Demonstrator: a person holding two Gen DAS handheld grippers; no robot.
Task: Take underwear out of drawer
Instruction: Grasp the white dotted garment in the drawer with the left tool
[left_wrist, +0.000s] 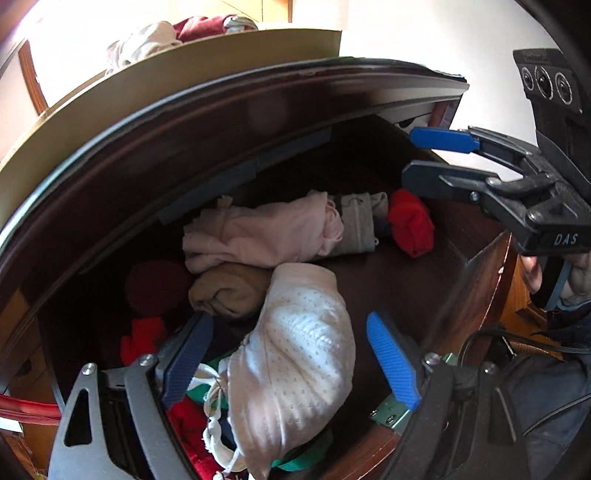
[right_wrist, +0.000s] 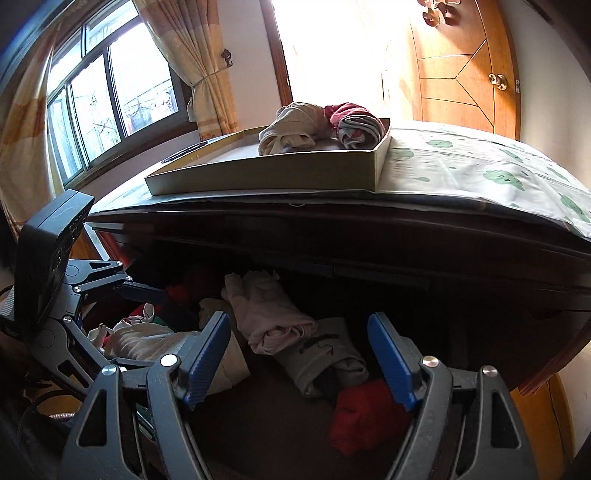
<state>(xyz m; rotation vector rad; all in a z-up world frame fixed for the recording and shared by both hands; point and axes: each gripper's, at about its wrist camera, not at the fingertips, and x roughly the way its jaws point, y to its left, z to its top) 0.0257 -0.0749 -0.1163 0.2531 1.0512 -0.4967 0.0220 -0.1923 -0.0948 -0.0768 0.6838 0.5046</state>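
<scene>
While the right gripper (right_wrist: 299, 362) hangs spread and empty farther off, the left gripper (left_wrist: 291, 362), jaws apart, straddles the dotted white underwear (left_wrist: 299, 354) in the drawer (left_wrist: 461, 266), its long axis running 12 to 6 o'clock.

Only "DAS" reads, in pale letters on the right gripper (left_wrist: 439, 155)

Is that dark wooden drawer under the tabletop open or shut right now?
Open. The dark wooden drawer is pulled out from under the tabletop, and the pale pink garment and red garment lying inside show from above.
</scene>
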